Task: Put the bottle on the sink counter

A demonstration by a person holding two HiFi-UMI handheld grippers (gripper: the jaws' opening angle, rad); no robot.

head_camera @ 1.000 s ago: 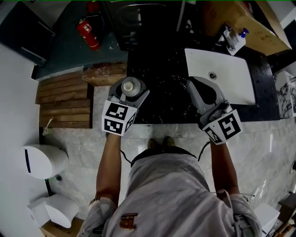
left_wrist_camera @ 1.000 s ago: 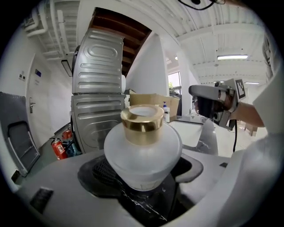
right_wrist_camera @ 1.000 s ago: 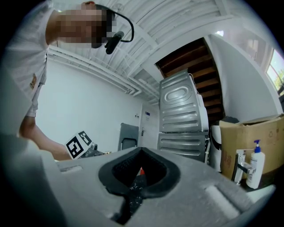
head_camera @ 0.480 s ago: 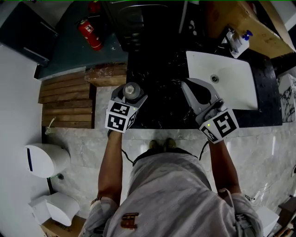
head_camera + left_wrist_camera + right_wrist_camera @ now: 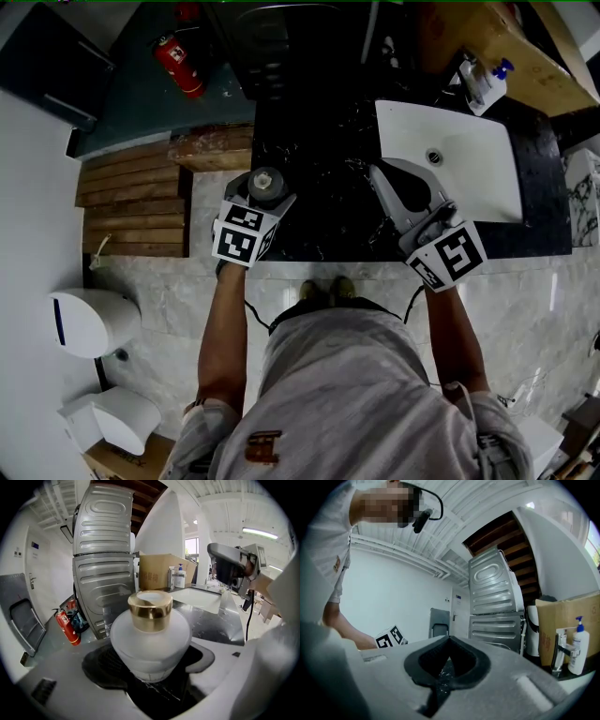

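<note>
Lowered slightly, bottle (image 5: 151, 634) sits clamped in left gripper (image 5: 265, 187) jaws.

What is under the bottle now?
The black counter shows below the bottle, between the jaws of the left gripper. The bottle's own base hides the spot directly beneath, so contact with the counter cannot be told.

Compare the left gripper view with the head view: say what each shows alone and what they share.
Left gripper view only: the bottle side-on, frosted with a gold cap, and a ceiling light. Head view only: the person's forearms, the wooden slats and a white bin. Both: the bottle held in the left tongs, the red fire extinguisher, the white sink and the black counter.
</note>
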